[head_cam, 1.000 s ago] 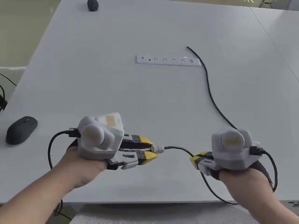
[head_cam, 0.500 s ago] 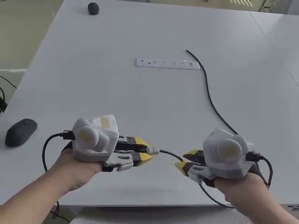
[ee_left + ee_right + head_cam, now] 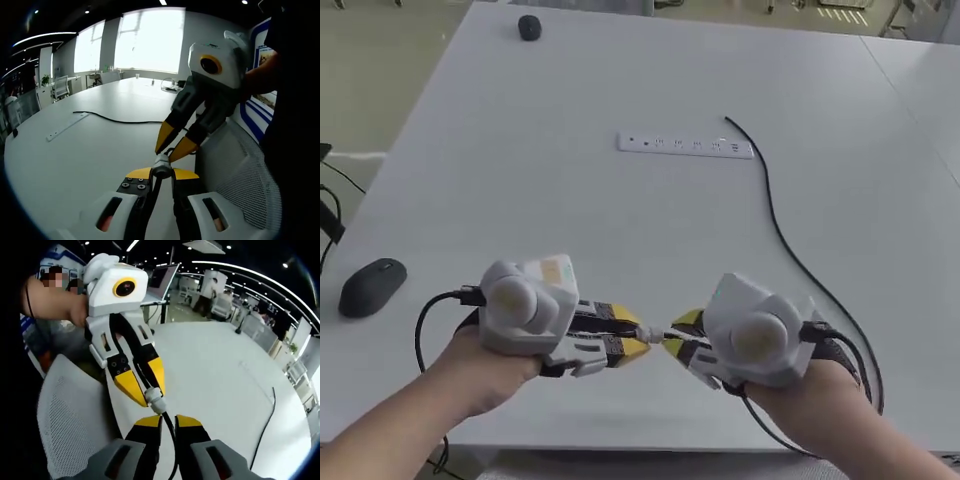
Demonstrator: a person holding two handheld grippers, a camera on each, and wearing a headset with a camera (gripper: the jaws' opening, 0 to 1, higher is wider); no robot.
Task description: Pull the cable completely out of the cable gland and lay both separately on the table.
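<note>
White-grey and small, the cable gland [image 3: 648, 335] is held over the near edge of the table [image 3: 570, 200], at 6 o'clock in the head view. The left gripper [image 3: 633, 334] comes at it from 9 o'clock with its yellow-tipped jaws closed down on the gland's body. In the left gripper view the gland fills the narrow gap between the two tips. The right gripper [image 3: 674, 335] faces it from 3 o'clock, its tips just beside the gland. A thin black cable [image 3: 169, 425] leaves the gland and runs between the right gripper's jaws, which stand nearly together (whether they pinch the cable or merely flank it, I cannot tell). The cable is seated in the gland, not out of it. Toward 12 o'clock a white power strip [image 3: 685, 145] lies flat on the table. A long black lead [image 3: 772, 215] curves from near its right end down toward 4 o'clock; I cannot tell whether it is the same cable. A dark mouse [image 3: 372, 287] rests at 9 o'clock, near the table's left edge.
</note>
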